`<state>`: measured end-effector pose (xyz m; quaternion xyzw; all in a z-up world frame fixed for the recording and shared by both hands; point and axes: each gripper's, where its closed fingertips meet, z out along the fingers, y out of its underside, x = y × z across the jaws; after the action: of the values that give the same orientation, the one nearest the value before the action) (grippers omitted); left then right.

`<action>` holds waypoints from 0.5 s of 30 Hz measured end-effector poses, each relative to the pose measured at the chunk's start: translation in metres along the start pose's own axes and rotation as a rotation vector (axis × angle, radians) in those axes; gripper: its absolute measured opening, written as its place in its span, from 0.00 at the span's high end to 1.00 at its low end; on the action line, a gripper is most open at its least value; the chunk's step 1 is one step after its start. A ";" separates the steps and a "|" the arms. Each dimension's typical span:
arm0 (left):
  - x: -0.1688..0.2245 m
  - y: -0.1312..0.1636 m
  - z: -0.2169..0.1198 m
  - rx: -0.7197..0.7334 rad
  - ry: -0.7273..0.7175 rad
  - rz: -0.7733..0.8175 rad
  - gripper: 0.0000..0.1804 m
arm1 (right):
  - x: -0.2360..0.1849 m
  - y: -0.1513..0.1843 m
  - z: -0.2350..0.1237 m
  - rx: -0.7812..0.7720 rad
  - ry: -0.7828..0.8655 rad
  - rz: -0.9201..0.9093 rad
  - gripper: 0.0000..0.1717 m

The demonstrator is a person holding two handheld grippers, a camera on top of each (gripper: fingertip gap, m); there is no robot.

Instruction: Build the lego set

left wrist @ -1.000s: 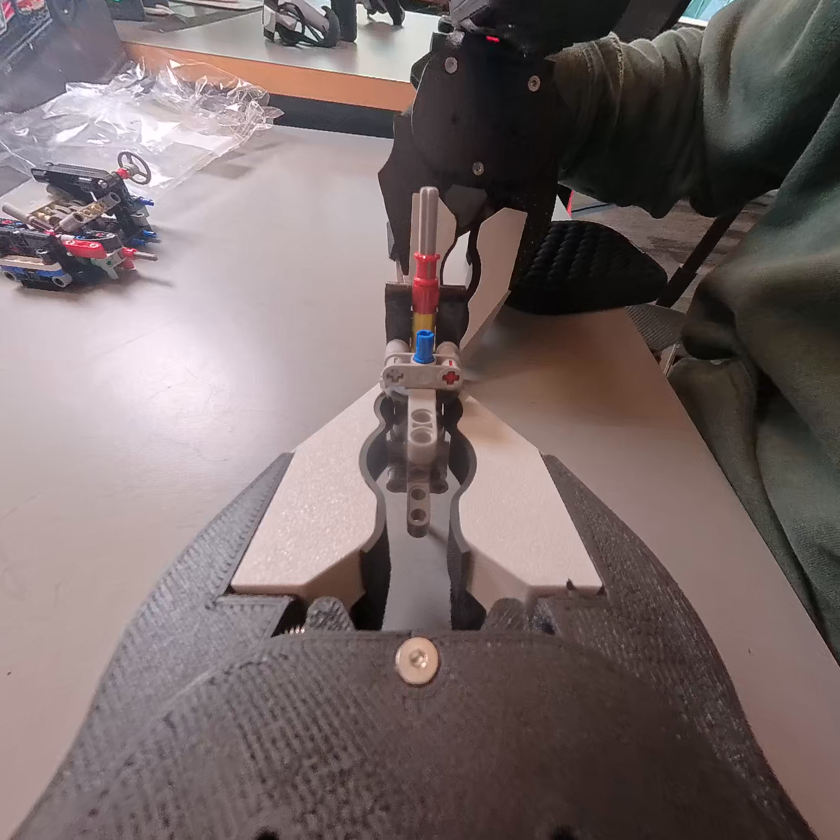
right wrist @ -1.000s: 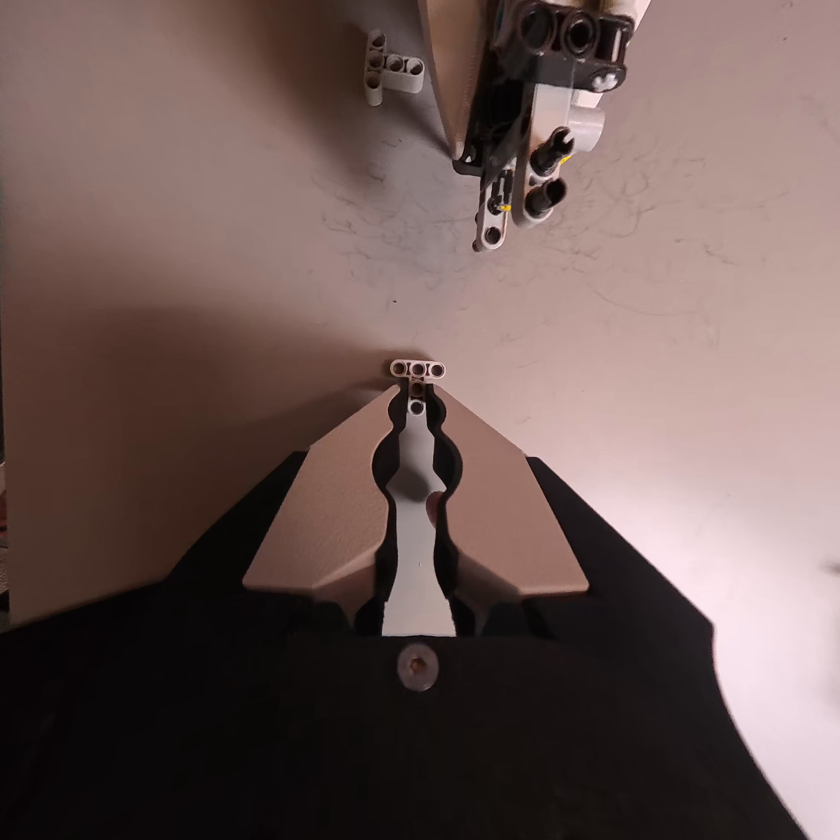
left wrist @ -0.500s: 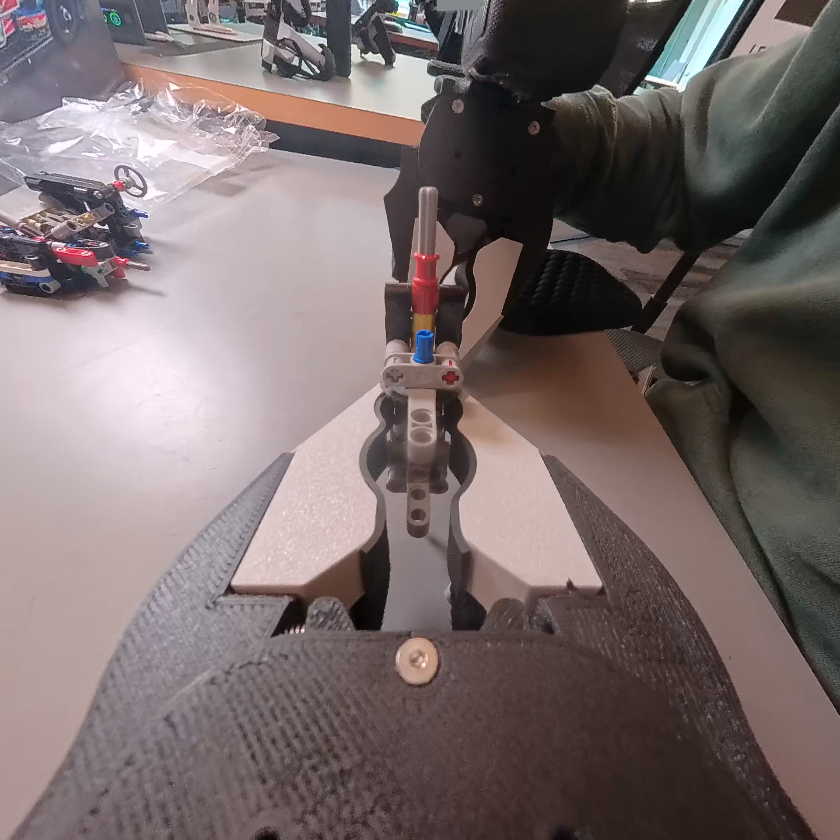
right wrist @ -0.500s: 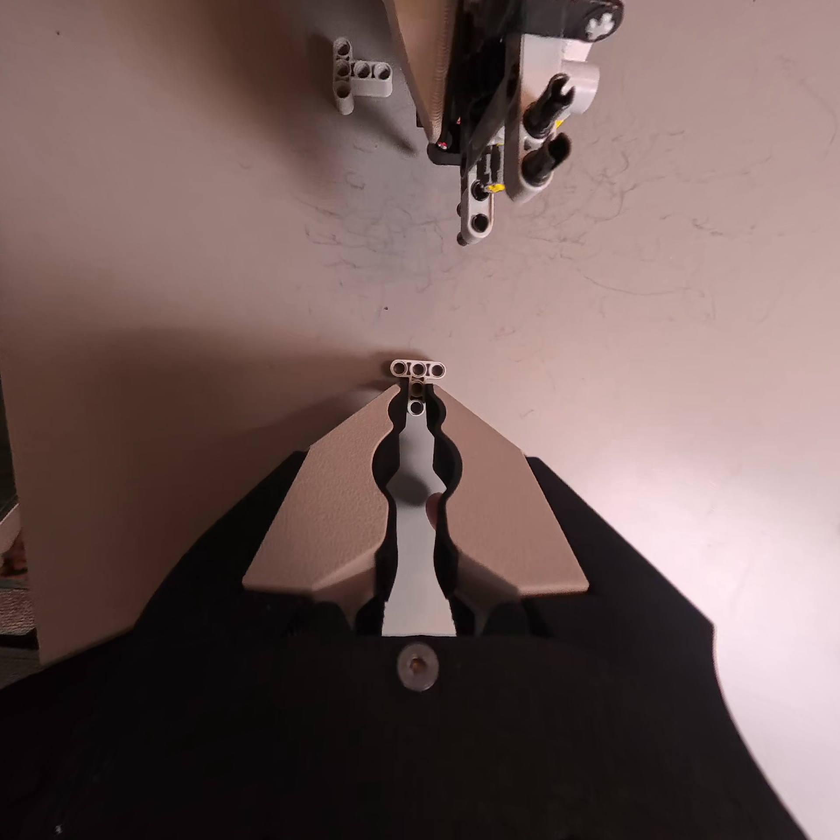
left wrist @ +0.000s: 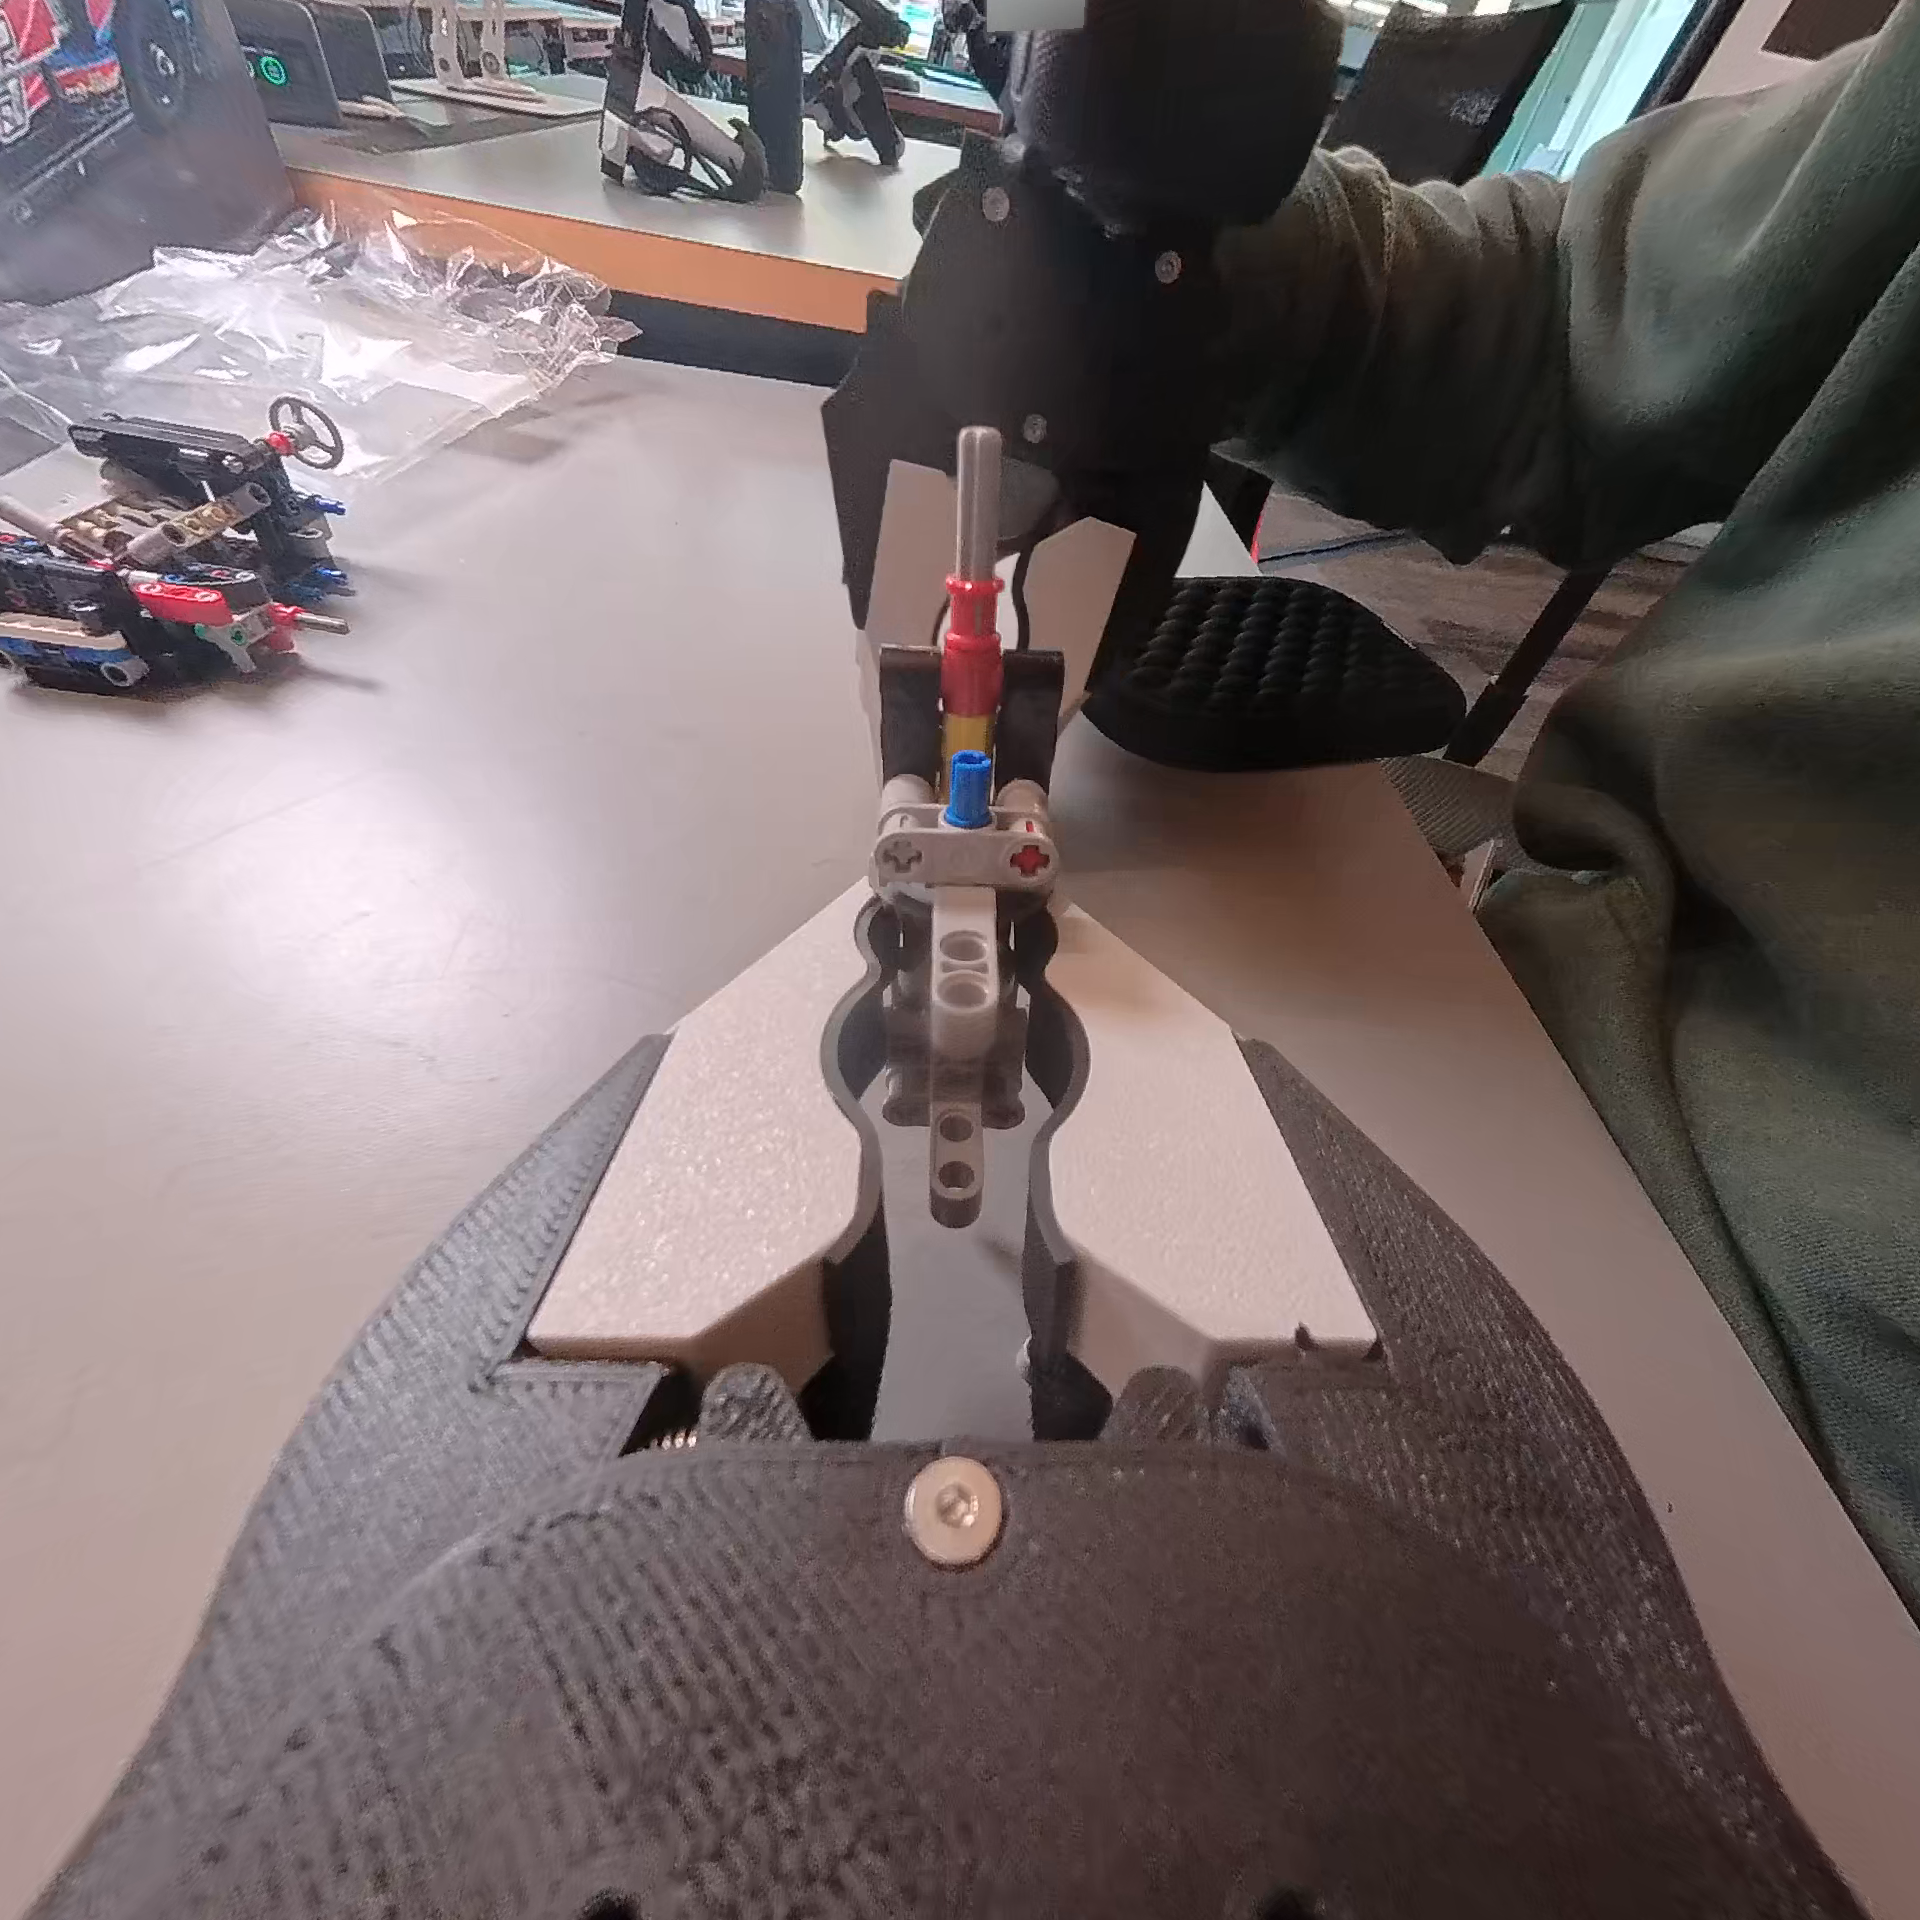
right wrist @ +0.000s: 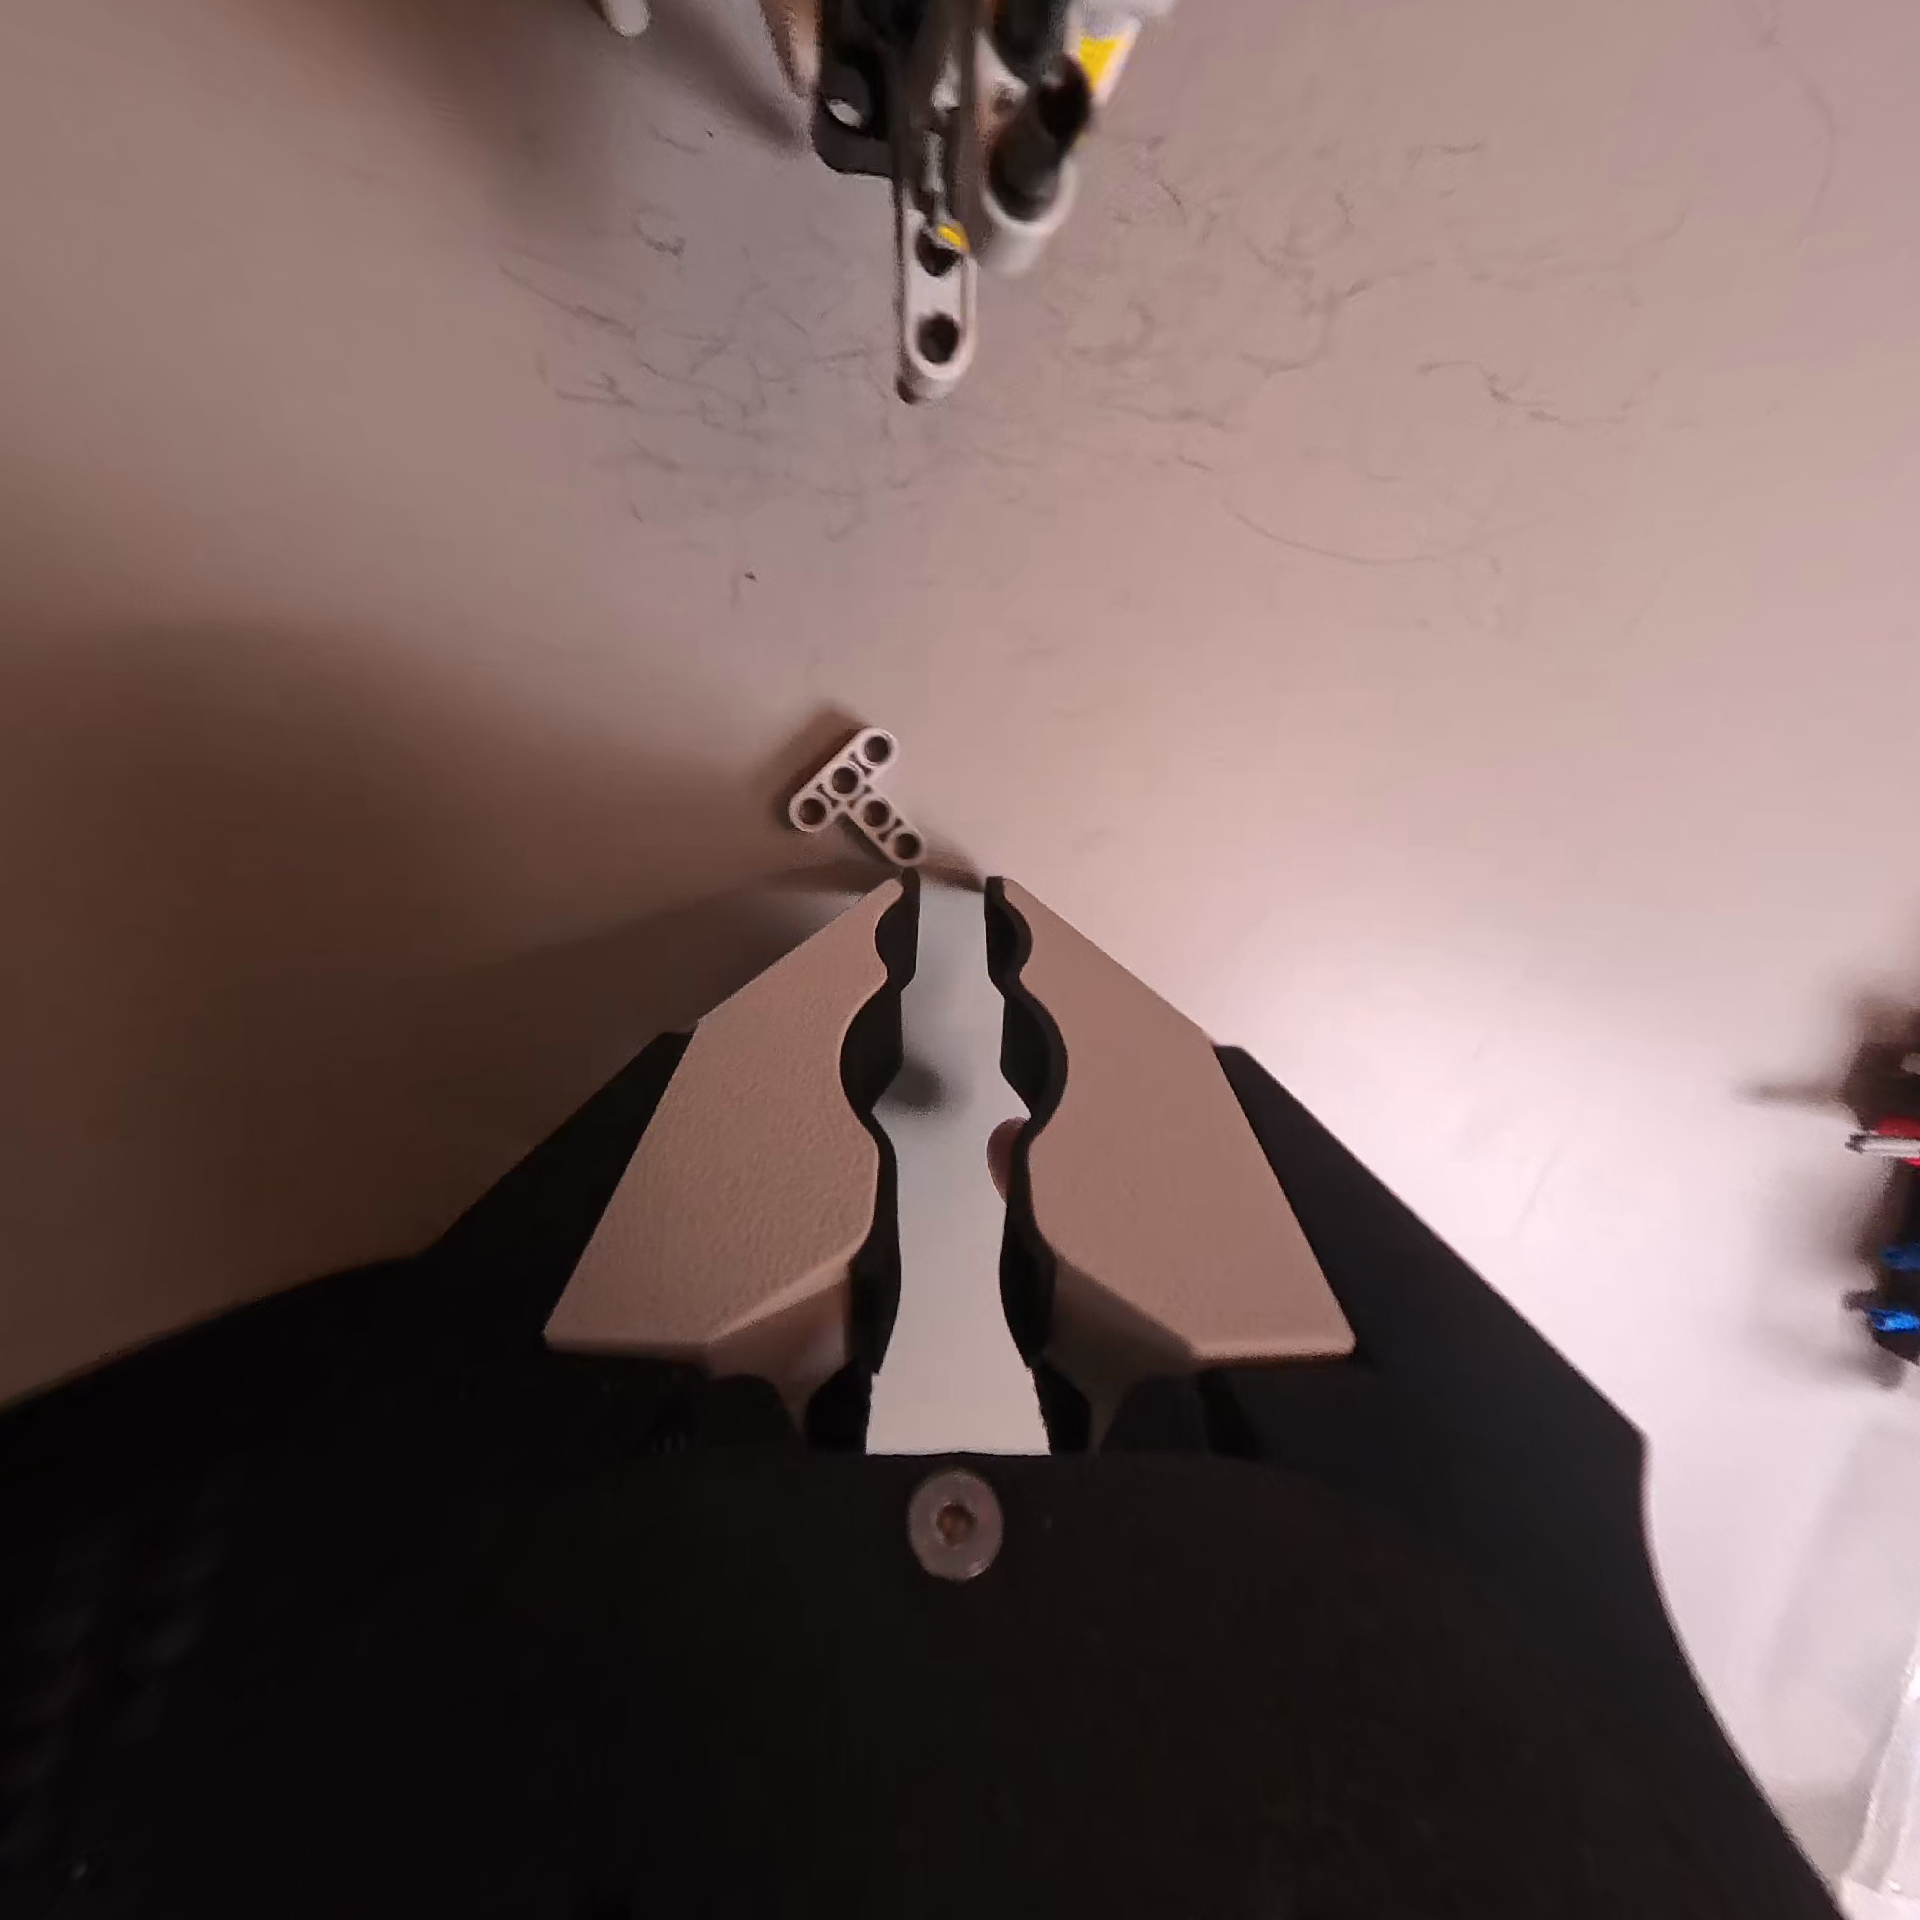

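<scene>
While the left fingers point(left wrist: 727, 1091) are clamping: they are pressing from both sides on a small grey building-toy assembly point(left wrist: 964, 987) and holding it off the surface point(left wrist: 520, 831); a blue pin and a grey axle with red and yellow sleeves are standing up at its far end.
Right fingers point(right wrist: 769, 1060): they are pointing down at the surface below the assembly, standing a narrow way apart, with nothing between them.
T-shaped piece point(right wrist: 854, 795): this pale grey beam with five holes is lying flat on the surface, below the assembly and well apart from it, just ahead of the right fingers and off to one side of their gap; it is not sitting between them, and whether one tip is touching it cannot be told.
Sleeve point(left wrist: 1558, 312): a dark green sleeve is reaching in from the right of the assembly, above and behind it.
Surface: it is showing plain pale grey, with fine dark scuff marks under the assembly.
Toy vehicle point(left wrist: 156, 561): a half-built black, red and blue model is sitting well to the left of the assembly, with a crumpled clear plastic bag point(left wrist: 343, 281) lying behind it.
Room: a black chair seat point(left wrist: 1268, 665) is showing beyond the surface's edge, to the right of the assembly; farther back, a second table point(left wrist: 675, 229) with an orange edge is carrying dark devices.
</scene>
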<state>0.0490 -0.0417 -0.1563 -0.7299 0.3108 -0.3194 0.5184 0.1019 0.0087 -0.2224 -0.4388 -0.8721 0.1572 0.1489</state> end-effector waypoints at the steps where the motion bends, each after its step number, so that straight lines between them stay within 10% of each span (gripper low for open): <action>1: 0.000 0.000 0.000 0.001 0.000 0.000 0.89 | 0.004 0.001 0.000 -0.003 0.005 0.008 0.94; 15: -0.007 -0.003 -0.005 0.024 -0.017 -0.021 0.89 | -0.006 -0.009 -0.013 0.075 -0.024 0.290 0.99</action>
<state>0.0411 -0.0379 -0.1527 -0.7294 0.2949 -0.3223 0.5264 0.1042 0.0009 -0.2076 -0.5527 -0.7946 0.2146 0.1305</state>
